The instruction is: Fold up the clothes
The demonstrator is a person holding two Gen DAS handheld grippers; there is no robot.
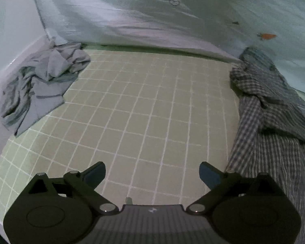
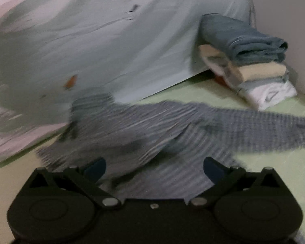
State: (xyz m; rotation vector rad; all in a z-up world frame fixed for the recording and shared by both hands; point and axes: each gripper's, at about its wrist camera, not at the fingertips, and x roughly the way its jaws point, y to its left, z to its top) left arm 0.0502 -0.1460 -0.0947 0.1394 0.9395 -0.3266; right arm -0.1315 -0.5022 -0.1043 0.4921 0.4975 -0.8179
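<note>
A blue-and-white checked shirt (image 1: 270,122) lies rumpled along the right side of the green grid mat (image 1: 144,109). In the right wrist view the same checked shirt (image 2: 152,126) spreads across the mat, one sleeve trailing to the right, the picture blurred. My left gripper (image 1: 152,172) hangs open above bare mat with nothing between its fingers. My right gripper (image 2: 154,167) stands wide open just over the shirt's cloth, its pads off the fabric. A crumpled grey garment (image 1: 44,81) sits at the mat's far left.
A pale blue sheet (image 1: 152,16) drapes behind the mat. A stack of folded clothes (image 2: 248,61), blue towel on top, stands at the back right by the wall. The mat's white left rim (image 1: 2,75) borders the grey garment.
</note>
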